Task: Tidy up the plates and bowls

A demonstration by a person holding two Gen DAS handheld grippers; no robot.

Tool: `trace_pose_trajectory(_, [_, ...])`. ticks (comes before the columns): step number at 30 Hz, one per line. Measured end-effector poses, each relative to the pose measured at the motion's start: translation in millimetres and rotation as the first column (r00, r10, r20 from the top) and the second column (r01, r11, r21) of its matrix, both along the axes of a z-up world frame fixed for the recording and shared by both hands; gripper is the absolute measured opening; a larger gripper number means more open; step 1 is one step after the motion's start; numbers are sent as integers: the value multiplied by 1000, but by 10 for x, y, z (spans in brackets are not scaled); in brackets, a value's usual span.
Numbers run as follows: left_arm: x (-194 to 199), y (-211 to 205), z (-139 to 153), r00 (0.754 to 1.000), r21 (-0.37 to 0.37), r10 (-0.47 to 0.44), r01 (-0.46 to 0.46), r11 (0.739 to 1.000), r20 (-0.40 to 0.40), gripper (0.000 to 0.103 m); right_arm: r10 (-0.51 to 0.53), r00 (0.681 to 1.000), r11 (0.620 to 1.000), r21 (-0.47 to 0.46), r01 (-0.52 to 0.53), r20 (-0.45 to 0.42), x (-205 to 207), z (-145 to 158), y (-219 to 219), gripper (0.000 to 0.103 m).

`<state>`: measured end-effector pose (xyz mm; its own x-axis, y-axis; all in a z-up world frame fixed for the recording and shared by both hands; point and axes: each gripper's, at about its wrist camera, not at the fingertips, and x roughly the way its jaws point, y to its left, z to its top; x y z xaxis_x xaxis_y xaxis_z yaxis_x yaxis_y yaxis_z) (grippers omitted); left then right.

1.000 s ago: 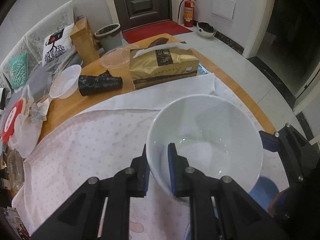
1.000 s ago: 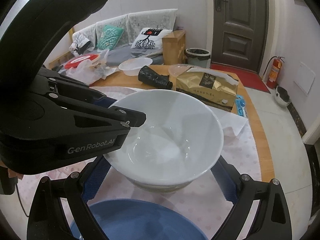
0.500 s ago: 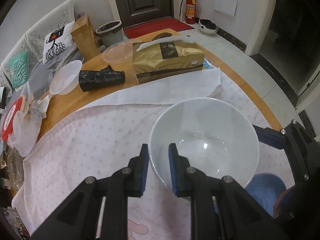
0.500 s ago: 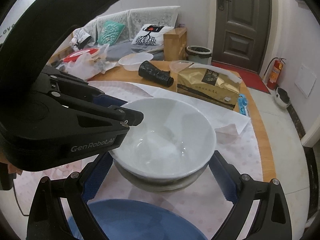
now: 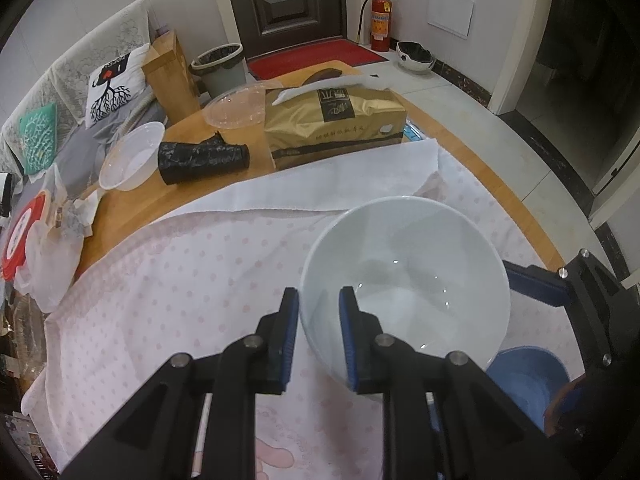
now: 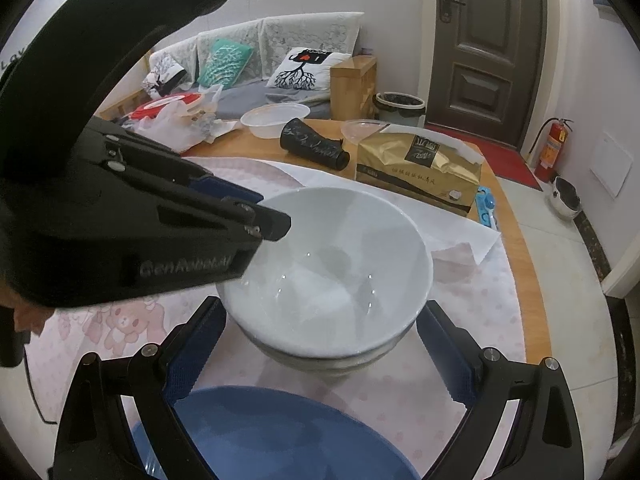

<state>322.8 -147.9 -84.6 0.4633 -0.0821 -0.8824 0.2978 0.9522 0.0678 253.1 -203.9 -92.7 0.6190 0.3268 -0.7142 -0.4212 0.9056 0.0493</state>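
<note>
A white bowl (image 5: 404, 276) sits nested in other bowls (image 6: 320, 360) on the pink dotted tablecloth (image 5: 180, 280). My left gripper (image 5: 319, 332) straddles the bowl's near rim, one finger inside and one outside, with a small gap to the rim. In the right wrist view the same bowl (image 6: 332, 264) lies between the wide-open fingers of my right gripper (image 6: 320, 344), which do not touch it. A blue plate (image 6: 260, 432) lies just in front of the stack; it also shows in the left wrist view (image 5: 528, 376).
A gold tissue pack (image 5: 336, 120), a black roll (image 5: 204, 156), a clear plastic bowl (image 5: 132, 156) and a clear lid (image 5: 236, 108) stand at the table's far side. Bags and a red-lidded tub (image 5: 24, 236) lie at the left edge.
The white bowl has come down onto the stack of bowls. My left gripper's fingers have spread apart a little from its rim. My right gripper has stayed wide open.
</note>
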Motion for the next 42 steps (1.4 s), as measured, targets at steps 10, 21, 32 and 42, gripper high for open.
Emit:
trace_pose_trajectory(10, [63,-10,-123,1000,-19,10,-10,1000,-22,19,13,996,1000,-4,-14,-83,79,-304,15,95])
trace_pose_trajectory(21, [198,40,-302,999,-82,-2,-2,997,-52,19,5,989,1000,22,-2,-150,319,-478,47,102])
trace_pose_trajectory(32, [224,89,-373,999,-152,-15,9,988,-38,21,-25,982,998,46,35,-185,450,-595,102,102])
trace_pose_trajectory(42, [215,138,-388,999,-185,-26,20,982,-31,21,-52,973,996,56,66,-225,549,-637,151,102])
